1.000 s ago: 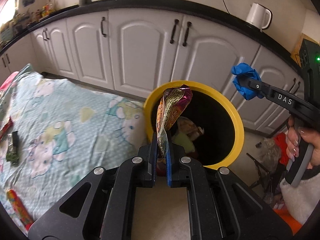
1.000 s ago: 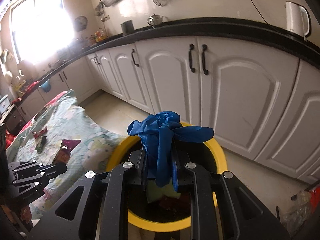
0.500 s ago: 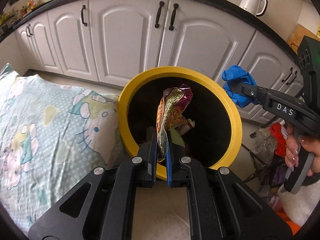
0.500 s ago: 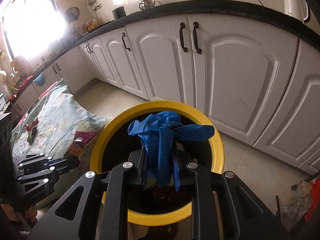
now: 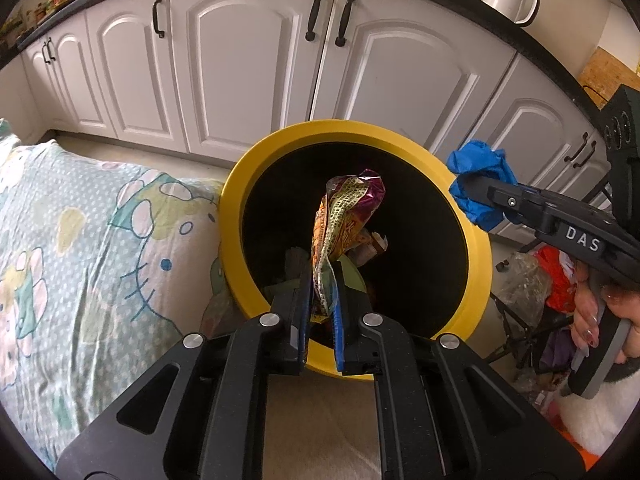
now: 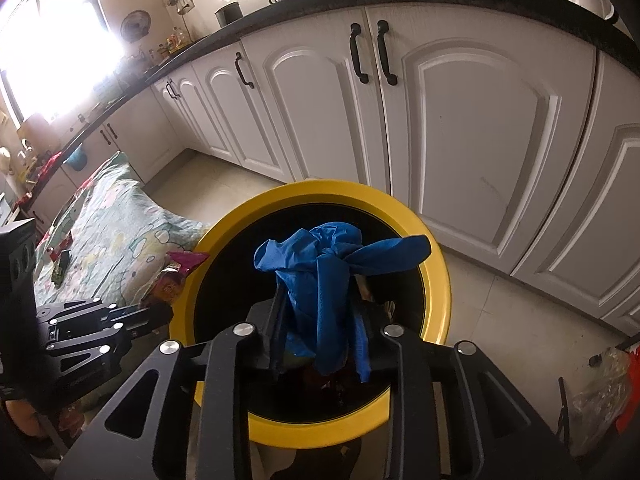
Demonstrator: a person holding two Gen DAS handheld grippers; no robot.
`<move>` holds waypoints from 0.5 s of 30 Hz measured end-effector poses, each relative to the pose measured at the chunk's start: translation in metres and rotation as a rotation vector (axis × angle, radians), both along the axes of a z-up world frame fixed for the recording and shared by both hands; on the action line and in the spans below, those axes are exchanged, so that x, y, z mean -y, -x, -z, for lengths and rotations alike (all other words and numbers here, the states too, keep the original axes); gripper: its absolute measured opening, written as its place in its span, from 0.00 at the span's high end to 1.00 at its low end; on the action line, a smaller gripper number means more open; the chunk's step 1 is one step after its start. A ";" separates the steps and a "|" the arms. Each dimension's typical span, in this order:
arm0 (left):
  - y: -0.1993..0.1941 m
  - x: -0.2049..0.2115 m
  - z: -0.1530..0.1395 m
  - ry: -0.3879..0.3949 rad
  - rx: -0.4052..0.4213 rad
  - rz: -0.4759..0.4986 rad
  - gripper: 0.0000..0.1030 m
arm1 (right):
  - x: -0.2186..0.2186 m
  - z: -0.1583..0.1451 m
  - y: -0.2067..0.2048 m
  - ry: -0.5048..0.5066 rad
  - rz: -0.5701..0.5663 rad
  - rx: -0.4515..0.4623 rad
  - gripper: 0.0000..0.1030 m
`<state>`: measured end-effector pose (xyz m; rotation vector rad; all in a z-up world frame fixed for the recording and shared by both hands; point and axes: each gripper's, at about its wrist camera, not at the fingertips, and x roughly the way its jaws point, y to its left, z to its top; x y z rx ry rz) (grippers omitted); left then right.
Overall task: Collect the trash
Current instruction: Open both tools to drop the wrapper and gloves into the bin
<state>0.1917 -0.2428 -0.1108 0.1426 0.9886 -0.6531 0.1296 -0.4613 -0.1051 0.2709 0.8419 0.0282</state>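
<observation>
A yellow-rimmed bin (image 5: 240, 184) with a black inside stands on the floor in front of white cabinets; it also shows in the right wrist view (image 6: 434, 256). Trash lies at its bottom. My left gripper (image 5: 321, 280) is shut on a crumpled snack wrapper (image 5: 344, 216) and holds it over the bin's mouth. My right gripper (image 6: 320, 300) is shut on a crumpled blue glove (image 6: 324, 264) and holds it over the bin's mouth. The right gripper with the blue glove (image 5: 478, 184) shows in the left wrist view above the bin's right rim.
A table with a cartoon-print cloth (image 5: 80, 240) stands left of the bin; small wrappers (image 6: 62, 266) lie on it. White cabinets (image 5: 248, 64) run behind. Bags and clutter (image 5: 540, 276) sit on the floor right of the bin.
Both grippers have moved closer to the bin and now hold their trash over its mouth. Both stay shut.
</observation>
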 end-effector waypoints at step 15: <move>0.001 -0.023 -0.014 0.033 0.038 -0.067 0.46 | 0.007 -0.005 0.004 0.004 0.040 0.028 0.48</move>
